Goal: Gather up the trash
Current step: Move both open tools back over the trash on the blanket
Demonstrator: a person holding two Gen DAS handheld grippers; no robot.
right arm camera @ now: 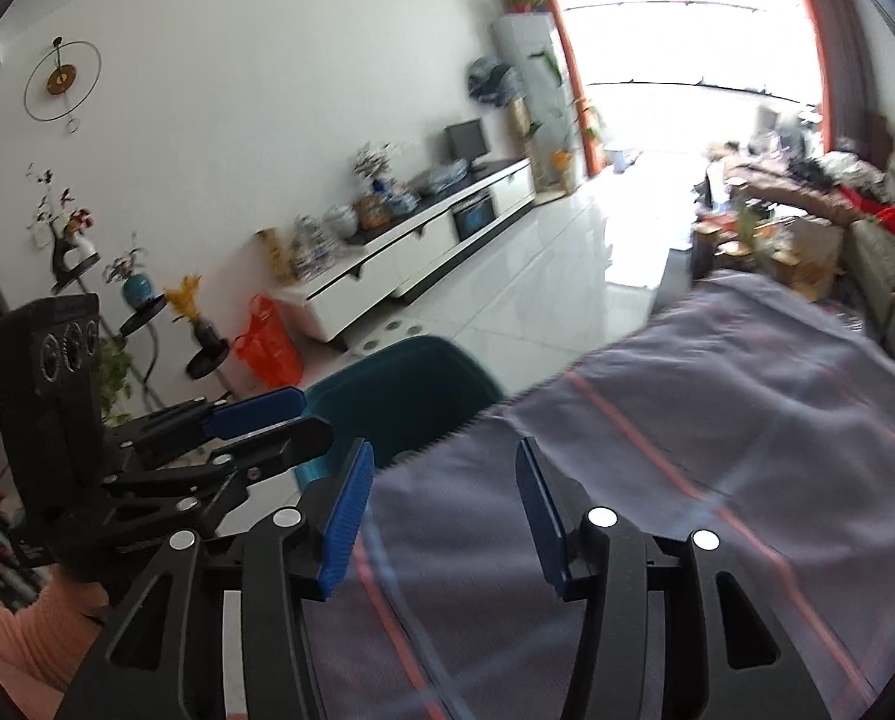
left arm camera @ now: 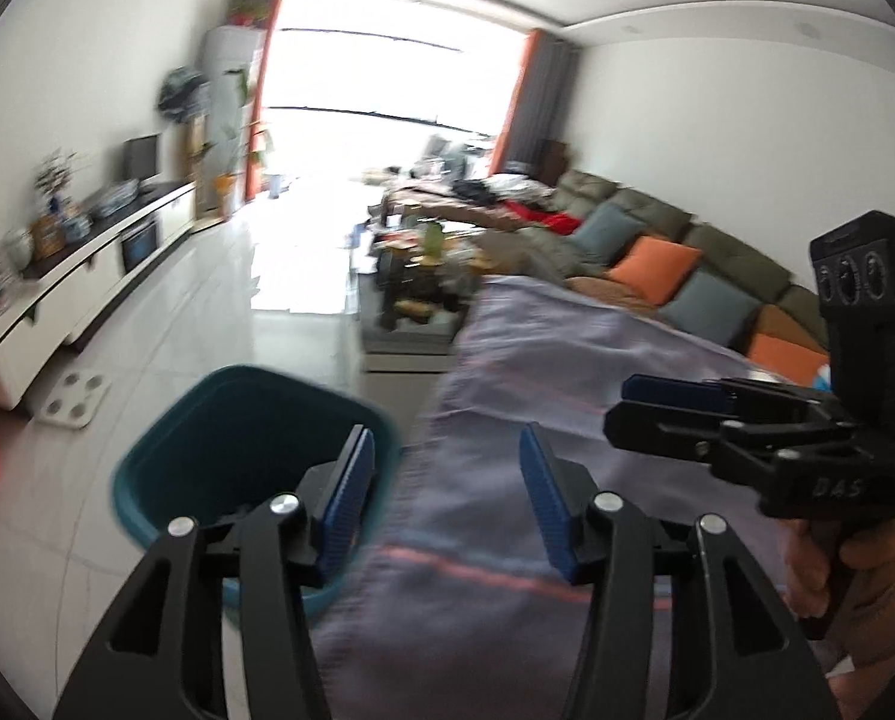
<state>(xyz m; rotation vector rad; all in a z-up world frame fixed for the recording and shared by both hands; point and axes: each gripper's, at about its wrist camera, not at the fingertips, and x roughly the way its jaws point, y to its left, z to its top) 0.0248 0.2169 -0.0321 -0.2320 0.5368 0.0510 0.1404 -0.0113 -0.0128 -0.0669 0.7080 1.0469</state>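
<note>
Left gripper (left arm camera: 447,492) jaws part-open, nothing between blue pads. Right gripper (right arm camera: 441,504) jaws likewise part-open, empty. Both hover over worktop covered by grey-purple cloth (right arm camera: 717,420) with red stripes. Teal bin (left arm camera: 237,438) stands on white floor (left arm camera: 207,312) just beside cloth edge, to left of it. Contents of bin too dark to tell. Orange bag (right arm camera: 267,348) by white cabinet (right arm camera: 387,264), well apart.

A home living room: a long olive sofa (left arm camera: 657,222) with orange and blue cushions (left arm camera: 657,267), a low white TV cabinet (right arm camera: 423,246) crowded with vases along the wall, a round wall clock (right arm camera: 62,79), orange curtains (left arm camera: 516,102) framing a bright balcony window (left arm camera: 387,84).
</note>
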